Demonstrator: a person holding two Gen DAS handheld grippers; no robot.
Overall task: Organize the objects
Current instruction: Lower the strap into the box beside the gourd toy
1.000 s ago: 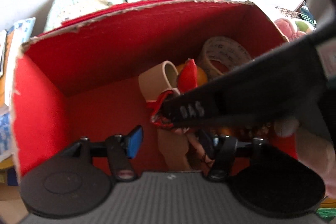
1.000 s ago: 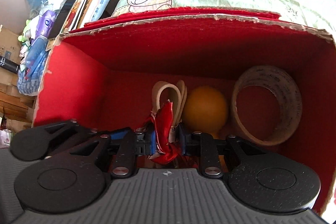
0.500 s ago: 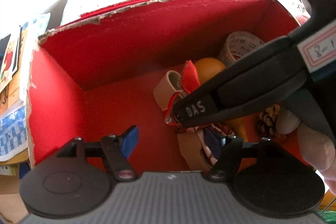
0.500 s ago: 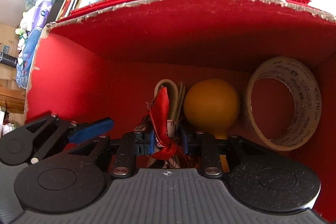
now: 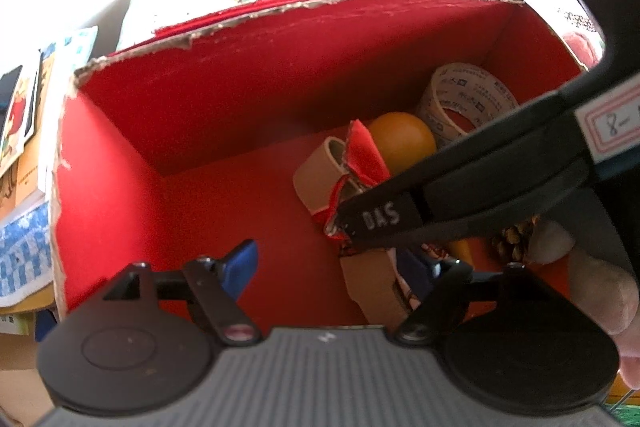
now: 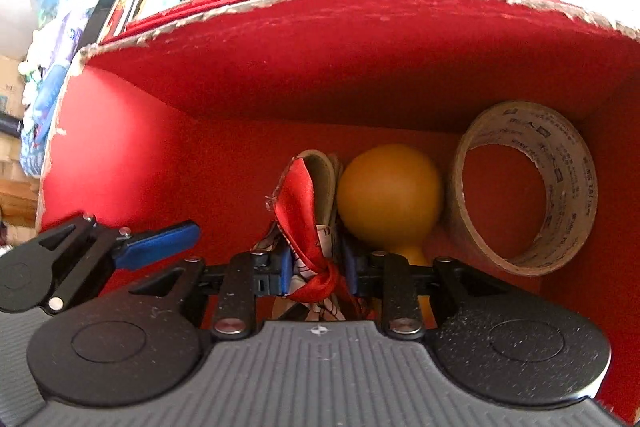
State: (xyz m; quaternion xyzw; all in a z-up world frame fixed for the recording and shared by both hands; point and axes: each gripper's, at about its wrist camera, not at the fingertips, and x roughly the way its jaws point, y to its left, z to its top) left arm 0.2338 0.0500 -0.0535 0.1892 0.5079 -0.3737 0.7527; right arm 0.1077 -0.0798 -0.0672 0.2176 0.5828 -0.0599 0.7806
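A: Box (image 6: pixel 248 95) status?
B: Tape (image 6: pixel 560 187) in its far right corner, ball (image 6: pixel 390 195) beside it.
A: Grippers?
B: Right gripper (image 6: pixel 316 267) jaws clenched on red cloth (image 6: pixel 298 199), low inside for drop-off. Left gripper (image 5: pixel 332 267) jaws released, idle.

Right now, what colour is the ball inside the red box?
Orange-yellow. The ball shows best in the right wrist view, beside the tape roll.

We see a red ribbon-tied bundle (image 6: pixel 310 227) upright inside the red box (image 6: pixel 120 155), beside an orange ball (image 6: pixel 390 195) and tape roll (image 6: pixel 560 187)
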